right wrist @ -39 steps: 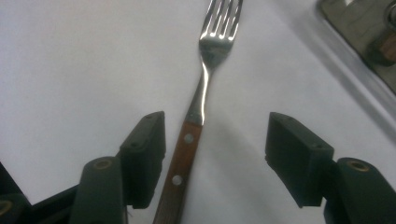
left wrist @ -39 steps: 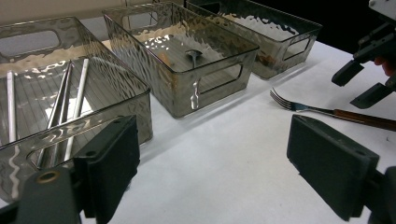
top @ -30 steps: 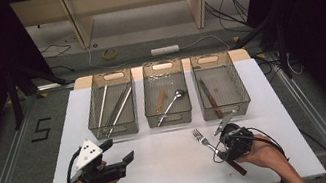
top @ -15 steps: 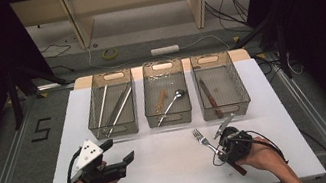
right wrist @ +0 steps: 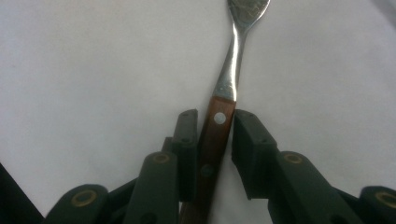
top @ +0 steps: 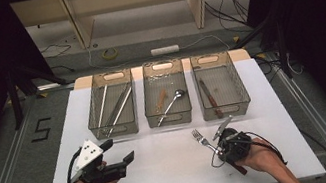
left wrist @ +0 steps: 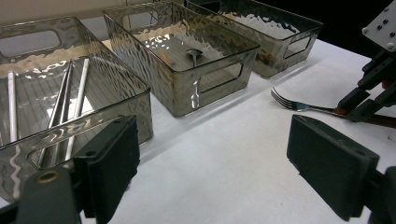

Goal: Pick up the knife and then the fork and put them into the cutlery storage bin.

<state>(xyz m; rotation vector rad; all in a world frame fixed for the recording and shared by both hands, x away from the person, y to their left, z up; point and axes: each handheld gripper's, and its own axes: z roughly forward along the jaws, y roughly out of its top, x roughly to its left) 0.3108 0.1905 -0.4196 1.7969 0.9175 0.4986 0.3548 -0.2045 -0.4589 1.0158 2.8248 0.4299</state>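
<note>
Closing around the brown wooden handle of the steel fork (right wrist: pixel 219 135), the right gripper (right wrist: pixel 215 144) has its two black jaws on both sides of the handle; the left jaw touches the wood, and beside the right jaw a thin gap is visible, so I cannot tell if the grip is already firm. The jaws have just been closing, with the handle between them. The fork (top: pixel 205 141) lies flat on the white table top (top: pixel 164 167), its tines pointing toward the three smoky transparent plastic bins (top: pixel 171 118), near the right part of the front edge. Between the tines and the near wall of the bins there is a free strip of table.

The left gripper (top: pixel 118 158) is held above the table at the left side, well apart from the fork, with jaws standing wide and nothing between them. In the left gripper view the near corner of the leftmost bin (left wrist: pixel 140 100) is just beside its left jaw, and bare white surface extends between both hands.
</note>
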